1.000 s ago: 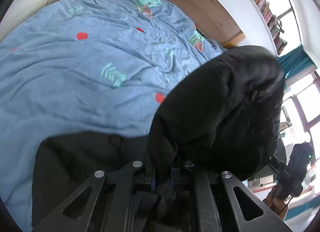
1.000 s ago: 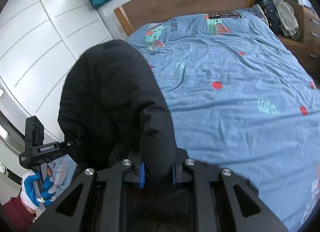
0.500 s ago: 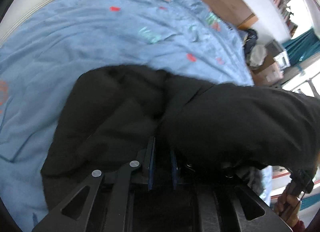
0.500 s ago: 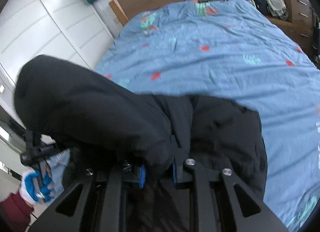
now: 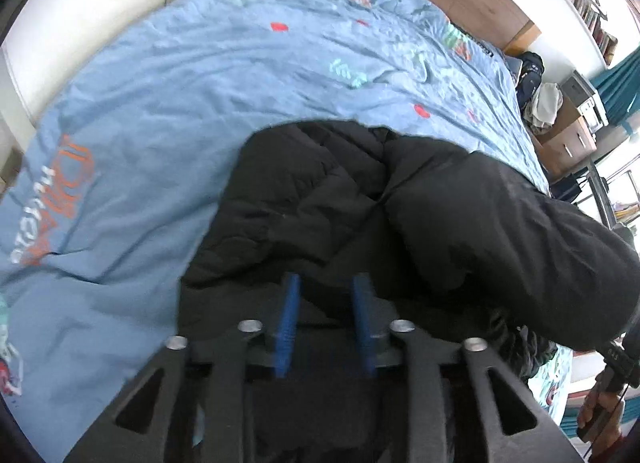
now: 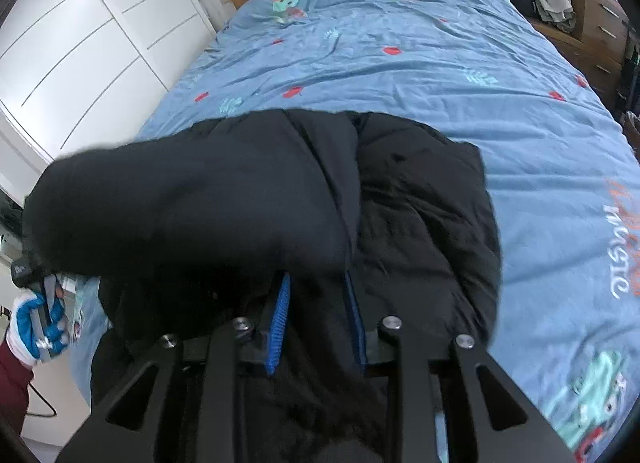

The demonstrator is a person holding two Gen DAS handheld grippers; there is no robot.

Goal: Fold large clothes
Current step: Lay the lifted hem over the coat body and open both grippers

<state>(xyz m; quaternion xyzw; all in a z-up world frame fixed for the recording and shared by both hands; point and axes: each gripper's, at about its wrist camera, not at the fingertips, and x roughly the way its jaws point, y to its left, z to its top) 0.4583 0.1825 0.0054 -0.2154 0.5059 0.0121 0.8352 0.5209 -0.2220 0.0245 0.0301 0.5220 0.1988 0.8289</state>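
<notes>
You are at the release that ends a fold — the puffy black quilted jacket (image 5: pixel 320 199) lies doubled on the blue printed bed cover (image 5: pixel 168 111), its far edge at twelve o'clock from both cameras.

Your left gripper (image 5: pixel 326 295) has just been opening; its blue pads stand narrowly apart with dark fabric lying between them but not pinched. Your right gripper (image 6: pixel 316 295) has also been easing open, by less, and black cloth crowds the gap so closely that I cannot tell whether it has let go.

Next, I judge, you should free both sets of jaws and lift clear without dragging the folded layer — this padded cloth will likely spring back.

The left view alone shows the bulky fold rising at three o'clock and the cluttered wooden nightstand (image 5: pixel 568 143) at two. The right view alone shows the white wardrobe doors (image 6: pixel 80 43) at ten and your gloved left hand (image 6: pixel 38 323) at eight.
</notes>
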